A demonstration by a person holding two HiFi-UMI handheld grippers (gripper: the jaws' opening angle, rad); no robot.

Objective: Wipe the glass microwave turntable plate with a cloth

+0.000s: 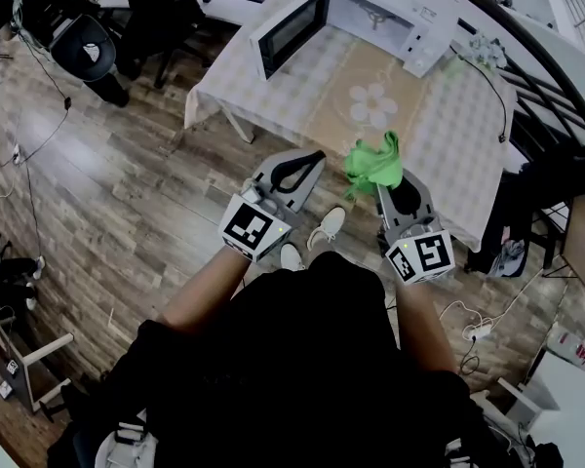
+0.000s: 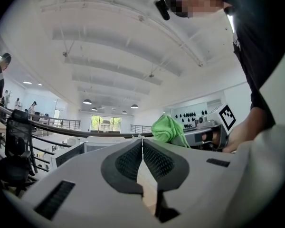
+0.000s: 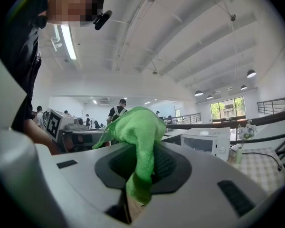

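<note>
Gripping the cloth (image 3: 135, 137) in your right tongs (image 3: 141, 175), you hold the left tongs (image 2: 142, 148) pressed together, empty, alongside.

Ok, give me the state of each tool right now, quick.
Left tool: closed, nothing between its jaws.
Right tool: closed on the green cloth.

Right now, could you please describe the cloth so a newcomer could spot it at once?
Find the checked table with the white microwave. At its near edge, the claw of the right gripper is shut on the cloth. It is the only bright green, crumpled thing; the left gripper holds nothing.
</note>
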